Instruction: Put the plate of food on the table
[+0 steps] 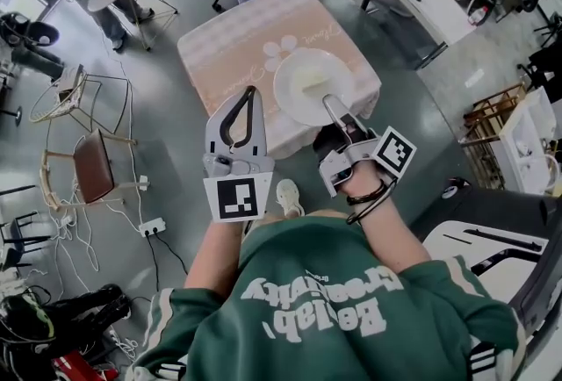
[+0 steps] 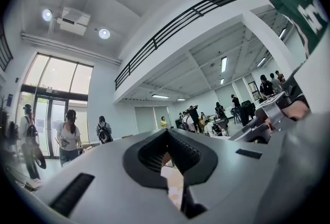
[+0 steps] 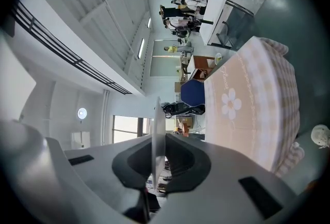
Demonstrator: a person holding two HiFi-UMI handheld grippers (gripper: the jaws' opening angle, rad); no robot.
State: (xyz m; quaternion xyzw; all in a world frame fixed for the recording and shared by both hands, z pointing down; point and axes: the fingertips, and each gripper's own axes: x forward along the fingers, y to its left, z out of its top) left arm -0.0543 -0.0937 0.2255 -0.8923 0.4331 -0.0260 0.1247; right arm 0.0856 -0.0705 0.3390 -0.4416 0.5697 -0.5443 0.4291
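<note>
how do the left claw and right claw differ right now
The right claw is shut on the rim of the white plate; the left claw is shut on nothing. The right claw's marker cube shows cornerwise, the left claw's square-on. Both point forward over the pink-clothed table.

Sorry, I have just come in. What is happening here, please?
A person in a green sweatshirt holds a two-jaw gripper in each hand. The right gripper is clamped on the rim of a round white plate with some pale food on it, and holds it over the near part of a square table with a pink checked cloth. Whether the plate already rests on the cloth cannot be told. The left gripper is beside the plate, jaws together, holding nothing.
</note>
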